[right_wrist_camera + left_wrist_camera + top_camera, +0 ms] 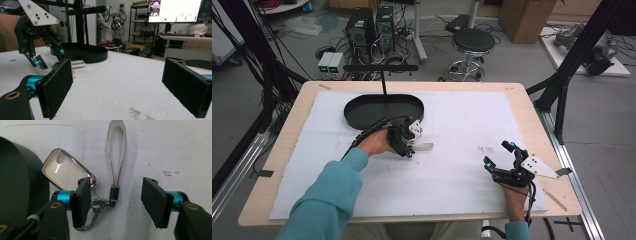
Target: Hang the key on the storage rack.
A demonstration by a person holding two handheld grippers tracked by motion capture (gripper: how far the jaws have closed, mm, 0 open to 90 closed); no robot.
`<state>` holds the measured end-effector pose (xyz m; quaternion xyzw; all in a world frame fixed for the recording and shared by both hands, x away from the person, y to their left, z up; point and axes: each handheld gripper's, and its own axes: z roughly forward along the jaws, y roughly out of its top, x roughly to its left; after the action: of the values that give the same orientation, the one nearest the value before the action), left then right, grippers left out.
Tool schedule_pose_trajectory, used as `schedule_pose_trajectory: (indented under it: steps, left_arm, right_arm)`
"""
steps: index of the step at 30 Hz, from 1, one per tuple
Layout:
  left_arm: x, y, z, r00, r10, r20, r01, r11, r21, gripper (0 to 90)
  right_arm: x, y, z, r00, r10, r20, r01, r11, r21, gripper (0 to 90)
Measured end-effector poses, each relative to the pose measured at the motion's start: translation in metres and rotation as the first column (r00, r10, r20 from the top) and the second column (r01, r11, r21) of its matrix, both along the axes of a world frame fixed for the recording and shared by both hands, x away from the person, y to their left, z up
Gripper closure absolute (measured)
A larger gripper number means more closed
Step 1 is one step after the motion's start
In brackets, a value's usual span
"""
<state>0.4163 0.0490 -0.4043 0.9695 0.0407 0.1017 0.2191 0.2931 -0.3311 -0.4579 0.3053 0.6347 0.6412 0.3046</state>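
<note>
- Nearest the high camera, the person's teal sleeve (329, 197) comes in from the bottom left and leads to the left hand.
- Under everything lies the wooden table (294, 112), covered almost edge to edge by a white sheet (462, 125).
- Far left of centre on the sheet sits an oval black tray (362, 119) with a low wall.
- Just near of that tray, the left gripper (408, 145) points down at the sheet; its jaws stand about half open, with only the metal clip and strap end of a key fob between them, neither pad pressing on them, though the left pad covers the fob's corner.
- At the near right, well apart from the left one, the right gripper (499, 154) rests low over bare sheet, jaws wide open and holding nothing.
- Cream with a chrome rim, the car key fob (66, 171) lies on the sheet just beside the tray wall.
- From the fob's clip (96, 213), a cream strap loop (116, 152) runs flat across the sheet, away from the gripper.
</note>
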Motion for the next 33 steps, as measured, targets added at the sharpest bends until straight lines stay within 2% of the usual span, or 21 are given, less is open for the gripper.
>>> schedule_pose_trajectory:
  steps: [4,11,12,17,22,33]
  left_arm:
    - [0.000,-0.001,-0.001,1.0000,-0.002,0.007,0.002,0.9997,0.023,49.4]
    - [0.000,-0.002,-0.002,1.0000,-0.004,0.003,0.004,0.9998,0.021,54.5]
    - [0.000,-0.002,-0.002,0.9999,-0.010,0.010,0.010,0.9993,0.035,54.7]
    - [0.001,-0.005,-0.004,0.9995,-0.024,0.019,0.023,0.9990,0.039,59.9]
    - [0.002,-0.008,-0.004,0.9993,-0.026,0.027,0.024,0.9983,0.053,61.2]
    - [0.005,-0.010,-0.007,0.9995,-0.028,0.015,0.026,0.9961,0.084,68.0]
  right_arm:
    - [0.000,0.000,0.000,1.0000,0.000,-0.001,0.000,1.000,0.002,9.2]
    - [0.000,0.000,0.000,1.0000,-0.001,0.000,0.001,1.000,0.001,9.2]
    - [0.000,0.000,0.000,1.0000,-0.001,-0.001,0.001,1.000,0.002,9.2]
    - [0.000,0.000,0.000,1.0000,-0.001,-0.002,0.001,1.000,0.004,9.2]
    - [0.000,0.000,0.000,1.0000,0.000,-0.003,0.000,1.000,0.005,9.2]
    - [0.000,0.000,0.000,1.0000,0.002,-0.006,-0.002,1.000,0.006,9.2]
